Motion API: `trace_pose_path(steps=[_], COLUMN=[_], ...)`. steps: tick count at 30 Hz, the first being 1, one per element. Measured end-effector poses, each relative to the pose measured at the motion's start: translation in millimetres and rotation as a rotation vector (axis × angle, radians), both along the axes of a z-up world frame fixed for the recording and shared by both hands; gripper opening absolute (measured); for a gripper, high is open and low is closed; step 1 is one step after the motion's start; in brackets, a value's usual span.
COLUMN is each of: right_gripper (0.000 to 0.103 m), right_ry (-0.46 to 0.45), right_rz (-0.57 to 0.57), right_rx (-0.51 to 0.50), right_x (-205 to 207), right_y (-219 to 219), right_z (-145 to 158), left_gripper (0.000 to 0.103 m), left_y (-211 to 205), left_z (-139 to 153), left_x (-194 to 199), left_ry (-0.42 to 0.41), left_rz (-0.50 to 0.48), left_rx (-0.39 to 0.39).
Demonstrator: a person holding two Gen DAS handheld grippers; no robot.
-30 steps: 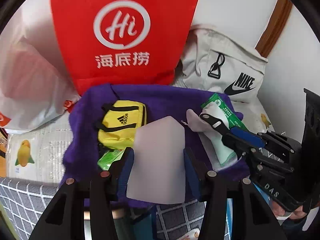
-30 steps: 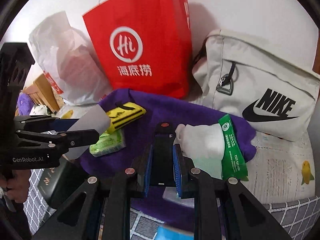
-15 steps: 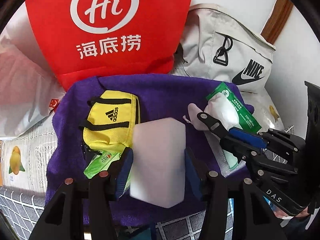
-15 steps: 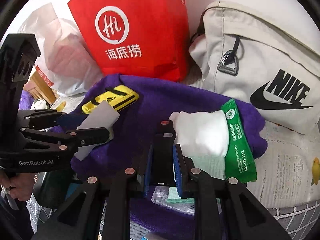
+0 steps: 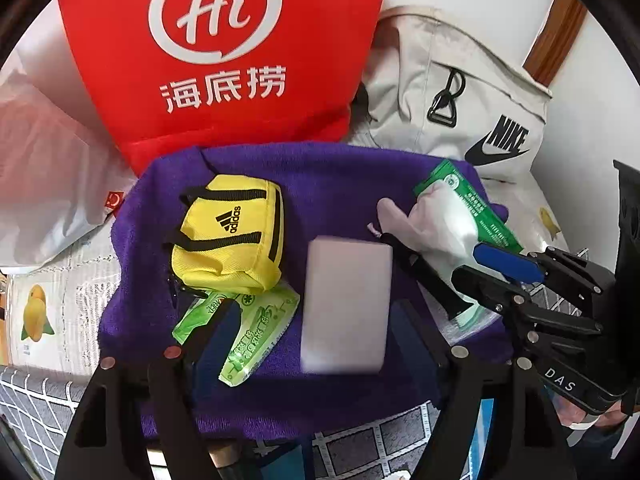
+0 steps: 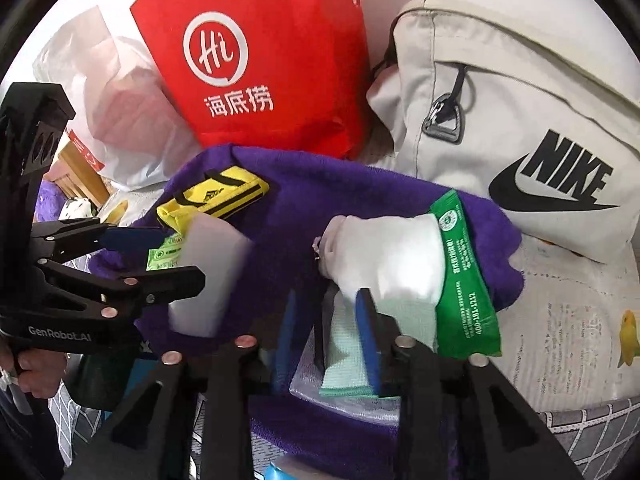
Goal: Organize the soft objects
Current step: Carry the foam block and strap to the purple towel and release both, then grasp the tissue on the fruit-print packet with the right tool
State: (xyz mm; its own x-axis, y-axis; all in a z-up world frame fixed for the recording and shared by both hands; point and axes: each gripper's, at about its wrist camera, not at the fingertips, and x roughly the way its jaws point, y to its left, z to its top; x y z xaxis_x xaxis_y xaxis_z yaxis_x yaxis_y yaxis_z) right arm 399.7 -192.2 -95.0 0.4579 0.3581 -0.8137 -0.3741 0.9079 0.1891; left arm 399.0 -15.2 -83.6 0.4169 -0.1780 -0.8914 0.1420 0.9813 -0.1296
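- My left gripper (image 5: pixel 316 312): jaws opening, pads clear of the white sponge block (image 5: pixel 346 304). The block is blurred in both views, so I judge it free between the fingers and dropping or settling onto the purple towel (image 5: pixel 328 184).
- My right gripper (image 6: pixel 330 324): jaws opening, not clenched on anything. A pale green cloth in a clear packet (image 6: pixel 348 364) lies between and under the fingers; I cannot tell whether a pad touches it.
- The block sits just beside the yellow pouch (image 5: pixel 228 236) and the light green wipes pack (image 5: pixel 256 332), all on the towel. A white glove (image 6: pixel 384 256) with its dark green card (image 6: pixel 464 280) lies toward the right end.
- Behind the towel: red paper bag (image 5: pixel 224 52), grey backpack (image 6: pixel 520 112), white plastic bag (image 6: pixel 108 96).
- Risk: the block is light and springy; it may bounce or tip toward the towel's near edge and slide off.
- Risk: a left finger (image 5: pixel 216 336) overlaps the wipes pack in this view; pulling back carelessly may drag it.
- Risk: the two grippers are close together; a crossing move could knock them.
- Risk: the right finger (image 6: pixel 368 332) may snag the packet film on lifting.
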Motion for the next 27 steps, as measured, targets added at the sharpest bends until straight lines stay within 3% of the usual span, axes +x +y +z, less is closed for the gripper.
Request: trace_pose_path(steps=[8, 17, 27], right_gripper=[0.035, 0.039, 0.039], right_ry=[-0.019, -0.073, -0.009], right_rz=[-0.005, 0.024, 0.158], right_rx=[0.01, 0.039, 0.046], right_x=[-15, -68, -147], right_y=[-2, 3, 40], right_z=[16, 40, 21], left_gripper=[0.076, 0.076, 0.076], left_y=[3, 22, 57], left_z=[17, 38, 48], left_x=[-16, -59, -124], left_ry=[-0.016, -0.042, -0.052], left_rz=[0.008, 0.056, 0.143], left_rx=[0.019, 0.039, 0.071])
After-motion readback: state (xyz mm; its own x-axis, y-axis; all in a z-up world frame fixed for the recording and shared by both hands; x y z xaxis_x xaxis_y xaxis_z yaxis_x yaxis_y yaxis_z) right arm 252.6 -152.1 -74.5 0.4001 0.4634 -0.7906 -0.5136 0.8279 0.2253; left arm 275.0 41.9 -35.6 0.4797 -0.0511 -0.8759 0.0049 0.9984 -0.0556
